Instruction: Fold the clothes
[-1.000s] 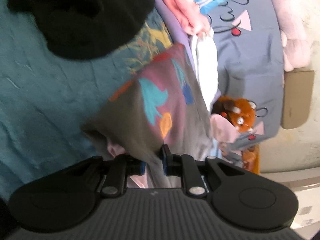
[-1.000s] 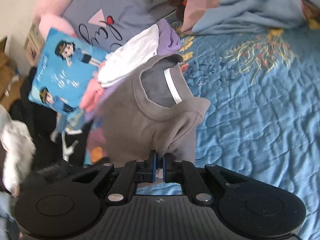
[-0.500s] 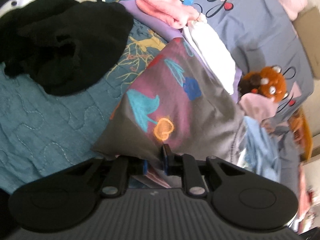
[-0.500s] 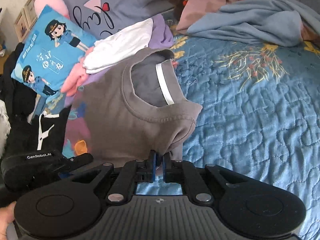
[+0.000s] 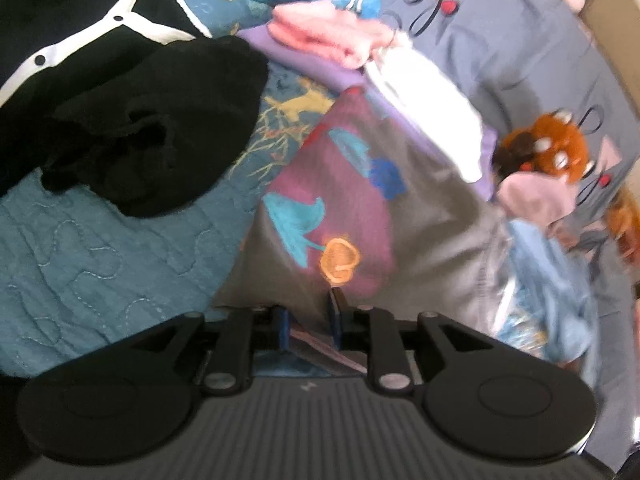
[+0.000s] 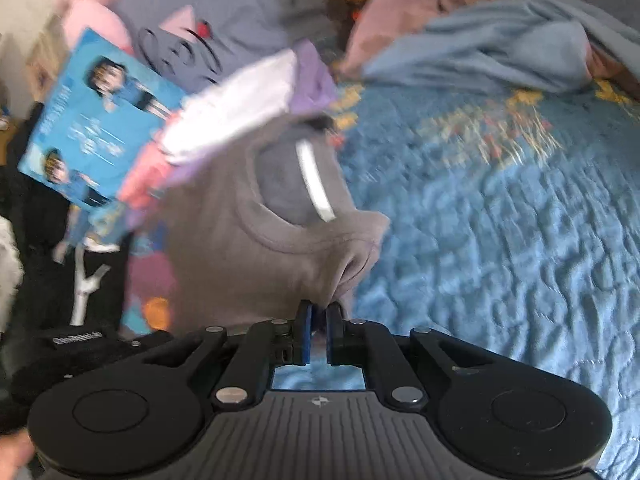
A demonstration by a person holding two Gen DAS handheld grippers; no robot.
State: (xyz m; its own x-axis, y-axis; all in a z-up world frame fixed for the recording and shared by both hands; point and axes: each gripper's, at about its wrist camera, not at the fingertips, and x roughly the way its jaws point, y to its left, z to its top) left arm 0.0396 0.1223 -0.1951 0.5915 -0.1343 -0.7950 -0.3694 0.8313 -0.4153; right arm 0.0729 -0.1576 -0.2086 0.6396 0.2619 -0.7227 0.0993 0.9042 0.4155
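Your left gripper [image 5: 308, 322] is pinched on the hem edge of the grey tee [image 5: 420, 240], jaws partly apart with cloth bunched between the blue pads. Your right gripper [image 6: 318, 330] is nearly closed on a shoulder fold of the same tee, beside the neckline; fabric is wadded between the fingers. The tee hangs stretched between the two grippers over the blue quilt [image 6: 500, 220], print side toward the left camera: maroon panel with two teal shapes, one blue, one orange. Ribbed collar, one white strip inside the neck [image 6: 316, 180]. Open room is on the right side: bare stitched quilt with a yellow embroidered motif, nothing on it until the rumpled light-blue blanket [image 6: 500, 52] at the far edge. The left side is crowded: black garment heap [image 5: 132, 120] with white piping and snaps, lying on the quilt just beside the tee. Beyond the tee's far edge sits a stack of folded pieces: one pink [image 5: 328, 32], one white [image 5: 424, 96], one lavender [image 5: 304, 60]. Behind that are one blue cartoon-print cushion [image 6: 104, 120], one grey pillow with lettering [image 5: 520, 64] and one orange plush toy [image 5: 548, 144]. Both views are motion-blurred.
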